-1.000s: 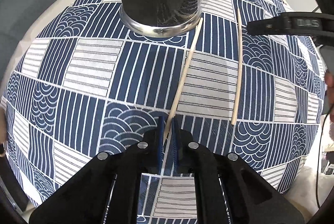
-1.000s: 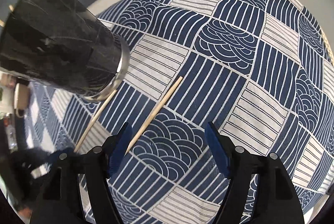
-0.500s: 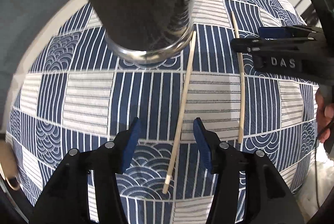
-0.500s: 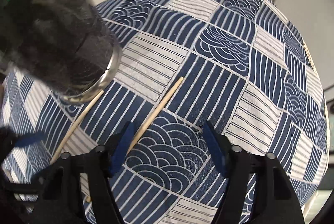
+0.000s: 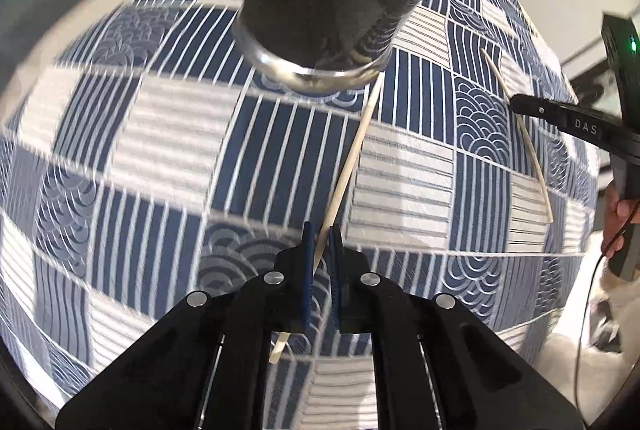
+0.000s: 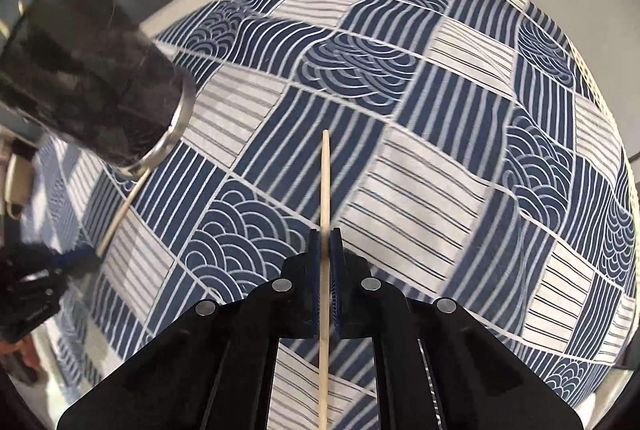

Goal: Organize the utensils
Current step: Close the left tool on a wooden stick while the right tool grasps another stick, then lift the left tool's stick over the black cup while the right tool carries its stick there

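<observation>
Your right tongs (image 6: 325, 258) are clamped on a chopstick (image 6: 325, 197), its long axis running straight ahead between the pads, the tapered tip pointing away from you across the blue-and-white cloth (image 6: 440, 157) on the surface. Your left tongs (image 5: 320, 254) are likewise pressed together on a second chopstick (image 5: 352, 157), gripped near its lower end, with a short stub showing beneath the pads. That stick slants up and to the right, and its far end lies right at the metal rim of the dark holder (image 5: 332, 1); whether it touches the rim cannot be told.

The holder is what the coming move turns on. It stands directly ahead of your left tongs and close, while from your right tongs it sits well off to the upper left, with pale stick tips showing at its far mouth. Your left hand looks the nearer of the two. Each stick lies flat or nearly so, so each probably needs lifting and tipping upright before it can drop into the mouth.

Both tongs point steeply down at the cloth. In the left view, the right tongs hang just beside the other stick at the frame's right edge.
</observation>
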